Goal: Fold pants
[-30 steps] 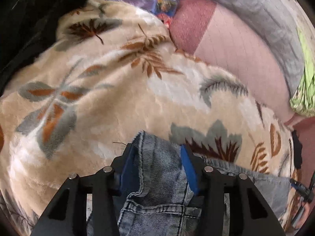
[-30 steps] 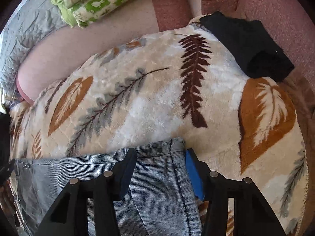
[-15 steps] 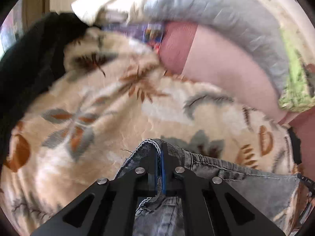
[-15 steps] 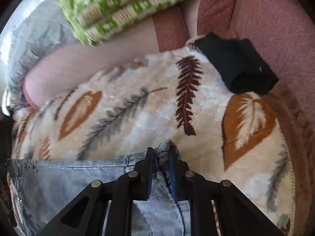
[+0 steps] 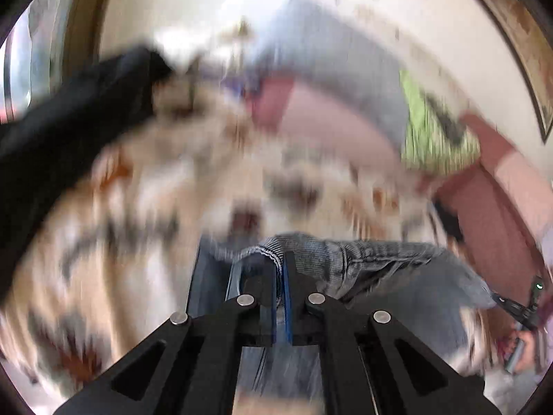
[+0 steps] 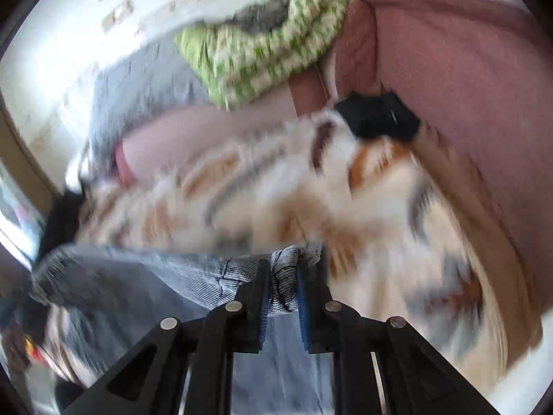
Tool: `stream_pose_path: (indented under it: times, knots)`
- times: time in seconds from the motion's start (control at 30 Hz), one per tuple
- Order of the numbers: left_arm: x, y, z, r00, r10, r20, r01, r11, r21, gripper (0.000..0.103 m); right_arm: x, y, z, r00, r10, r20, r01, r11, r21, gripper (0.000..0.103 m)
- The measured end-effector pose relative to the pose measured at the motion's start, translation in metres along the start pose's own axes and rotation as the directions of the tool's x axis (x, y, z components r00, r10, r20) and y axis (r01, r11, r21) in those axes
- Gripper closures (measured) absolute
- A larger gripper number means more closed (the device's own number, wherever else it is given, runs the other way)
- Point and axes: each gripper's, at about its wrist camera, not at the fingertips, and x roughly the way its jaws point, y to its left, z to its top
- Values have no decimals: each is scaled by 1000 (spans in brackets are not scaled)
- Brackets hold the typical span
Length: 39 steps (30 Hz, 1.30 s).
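Both claws now clamped on the jeans [image 5: 363, 256] and lifting fast; a second ago they sat open over the hem on the blanket [image 5: 166, 207], half a second ago they had just pinched. Left gripper [image 5: 280, 269]: jaws nearly together, thin fold of denim edge between the blue pads. Right gripper [image 6: 282, 283]: jaws slightly wider, a thicker bunch of denim between them. Both views heavily motion-blurred and tilted up, with wall and sofa [image 6: 466, 79] back now showing, so the hem looks raised off the blanket, cloth stretched between the two claws. Likely the start of carrying the hem over toward the waistband. Rest of the jeans hangs below, out of clear sight.
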Motion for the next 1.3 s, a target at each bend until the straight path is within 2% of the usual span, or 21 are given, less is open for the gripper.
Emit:
stream_pose_path:
  times: [0.03, 0.1, 0.17, 0.23, 0.27, 0.3, 0.33, 0.4, 0.5, 0.6, 0.67, 0.77, 0.8, 0.87, 1.0, 1.07, 1.13, 1.17, 1.2, 1.23, 1.3]
  knots:
    - [4, 10, -18, 999, 5, -54, -5, 1000, 10, 95, 13, -4, -23, 996, 28, -90, -28, 1000, -1, 78]
    - [10, 32, -49, 982, 79, -174, -76, 997, 24, 92, 29, -18, -65, 970, 42, -240, -34, 999, 36, 53]
    - [2, 42, -56, 970, 170, -175, -165, 985, 45, 92, 17, -32, -77, 975, 54, -213, -36, 996, 86, 51]
    - [-19, 42, -48, 969, 224, -108, -218, 974, 66, 91, -5, -49, -67, 989, 61, -134, -38, 985, 166, 41]
    - [-29, 34, -39, 968, 244, -66, -238, 968, 83, 89, -14, -56, -57, 994, 63, -89, -43, 977, 210, 35]
    - [-34, 25, -33, 971, 237, -39, -232, 968, 96, 80, -15, -59, -47, 995, 64, -71, -46, 971, 233, 34]
    - [-36, 14, -28, 979, 204, -15, -201, 973, 109, 65, -14, -60, -39, 996, 63, -65, -45, 969, 245, 34]
    - [-32, -13, -21, 991, 134, 12, -134, 981, 138, 47, 2, -52, -26, 990, 94, -105, -63, 962, 266, 33]
    - [-7, -50, -27, 992, 126, 6, -125, 974, 189, 46, 29, -38, -35, 967, 159, -197, -88, 940, 329, 33]
    - [28, -60, -42, 991, 96, -93, -81, 985, 150, 46, 41, -28, -48, 962, 140, -234, -59, 944, 323, 34]
    - [50, -56, -55, 982, 111, -153, -98, 991, 94, 46, 49, -21, -52, 962, 103, -252, -28, 958, 284, 36]
    - [69, -47, -72, 955, 196, -224, -182, 980, 84, 46, 49, -6, -46, 967, 31, -254, 10, 987, 162, 74]
    - [76, -42, -76, 942, 227, -245, -211, 973, 91, 46, 47, -2, -44, 969, 13, -246, 20, 991, 131, 80]
    - [77, -41, -77, 941, 230, -248, -209, 972, 106, 48, 37, 10, -37, 974, -59, -217, 66, 998, 25, 83]
    - [76, -44, -74, 928, 259, -268, -216, 960, 180, 52, 16, 18, -25, 972, -195, -132, 176, 974, -145, 83]
    - [77, -42, -73, 925, 254, -282, -204, 959, 196, 54, 28, 8, -34, 964, -169, -208, 141, 980, -141, 83]
    - [78, -42, -69, 920, 267, -287, -206, 953, 224, 54, 44, -5, -46, 956, -186, -228, 156, 977, -142, 79]
    - [79, -42, -66, 918, 273, -289, -208, 949, 235, 54, 46, -13, -49, 957, -171, -235, 147, 983, -114, 69]
    - [77, -42, -64, 914, 279, -293, -210, 946, 246, 54, 45, -17, -48, 957, -157, -243, 141, 987, -83, 48]
    - [74, -41, -64, 913, 285, -292, -213, 943, 255, 54, 42, -24, -45, 961, -118, -251, 114, 993, -33, 41]
    - [72, -44, -61, 910, 300, -286, -219, 934, 282, 54, 33, -29, -36, 971, -71, -229, 76, 997, 14, 39]
